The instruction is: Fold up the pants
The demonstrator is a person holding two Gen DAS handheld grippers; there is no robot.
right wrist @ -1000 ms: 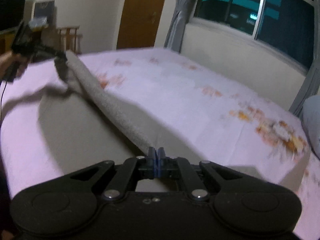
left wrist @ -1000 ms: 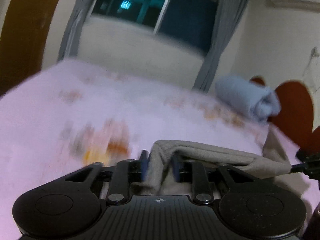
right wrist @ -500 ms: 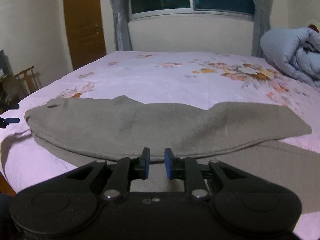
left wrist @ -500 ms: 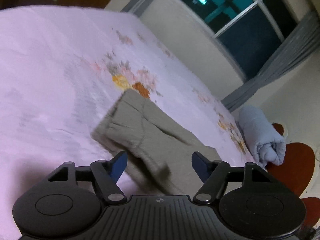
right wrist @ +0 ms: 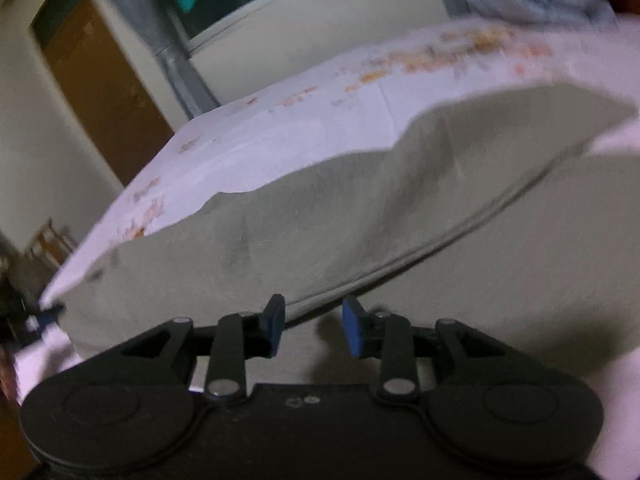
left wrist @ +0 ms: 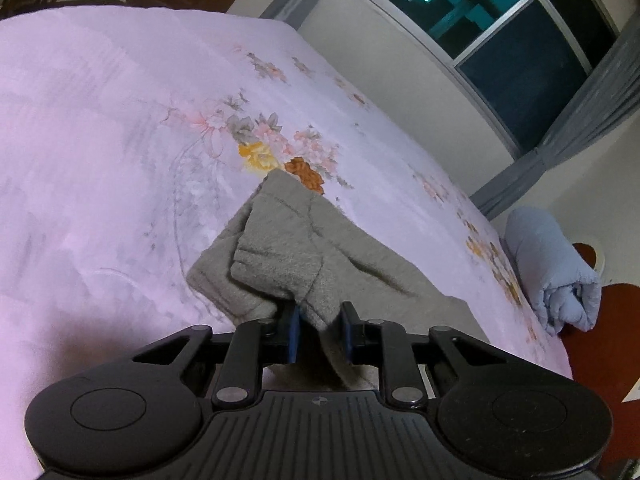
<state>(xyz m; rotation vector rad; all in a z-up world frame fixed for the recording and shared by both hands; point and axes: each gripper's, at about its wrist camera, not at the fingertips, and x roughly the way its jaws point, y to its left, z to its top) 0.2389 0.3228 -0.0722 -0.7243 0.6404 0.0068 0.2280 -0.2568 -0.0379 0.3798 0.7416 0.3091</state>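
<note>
Grey-green pants (left wrist: 296,256) lie folded lengthwise on a pink flowered bed sheet (left wrist: 100,160). In the left wrist view my left gripper (left wrist: 319,336) is shut on a corner of the pants' end, with cloth pinched between the blue pads. In the right wrist view the pants (right wrist: 360,208) spread across the bed in front of my right gripper (right wrist: 313,326), which is open and empty just short of the pants' near folded edge. The left gripper (right wrist: 40,316) shows small at the far left end of the pants.
A rolled light blue quilt (left wrist: 556,276) lies at the head of the bed by a red headboard (left wrist: 612,340). A window with grey curtains (left wrist: 520,36) is beyond the bed. A brown door (right wrist: 104,92) and a wooden chair (right wrist: 48,240) stand past the foot end.
My left gripper, open half a second ago, has closed on the pants' end. My right gripper has opened wider and tilted, drawing closer to the pants' near edge.
</note>
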